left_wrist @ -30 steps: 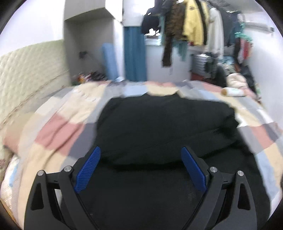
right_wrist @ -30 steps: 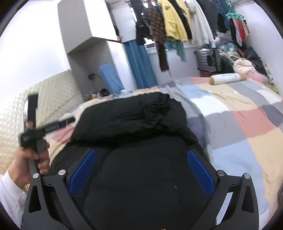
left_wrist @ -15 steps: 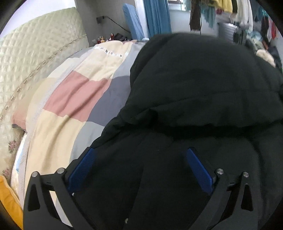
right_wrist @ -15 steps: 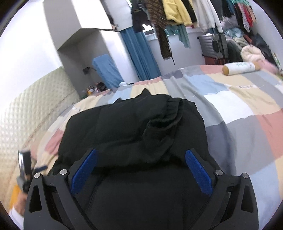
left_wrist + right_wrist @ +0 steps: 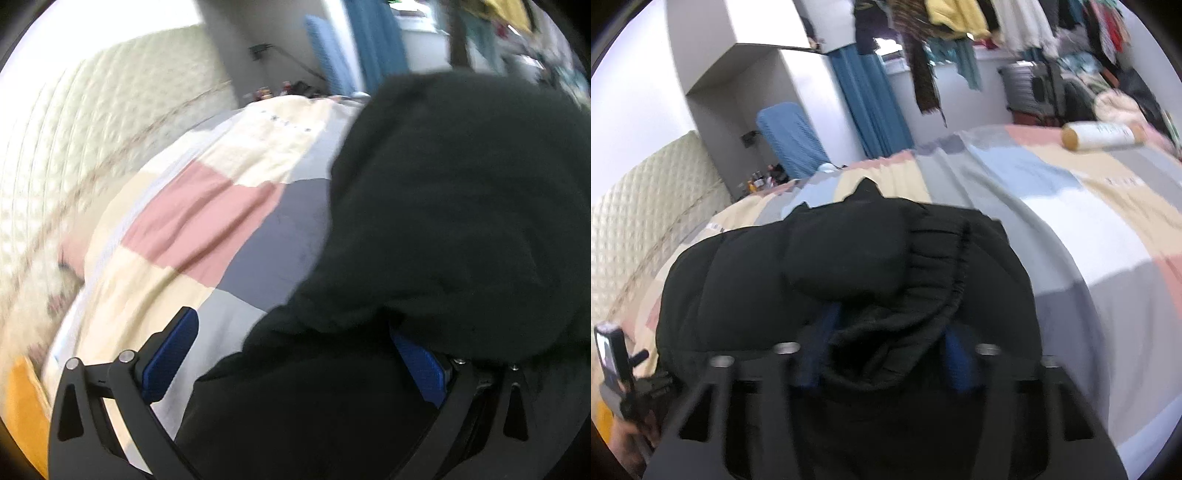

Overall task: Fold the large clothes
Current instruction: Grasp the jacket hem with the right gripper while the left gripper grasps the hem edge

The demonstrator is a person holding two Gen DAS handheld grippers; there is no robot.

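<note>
Clearly, a fold of the bulky black padded jacket [image 5: 849, 266], lying on the patchwork quilted bedspread [image 5: 1071, 206], is pinched by the right gripper [image 5: 886, 354]. Wide spacing is seen at the left gripper [image 5: 295, 354] (one finger under cloth); both edges should be gripped evenly before lifting.

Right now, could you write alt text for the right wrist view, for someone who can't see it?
The right claw is closing on a bunched fold of a black padded jacket lying on a bed with a pastel patchwork quilt. Behind are blue curtains, hanging clothes and a quilted cream headboard; the whole view is blurred.
</note>
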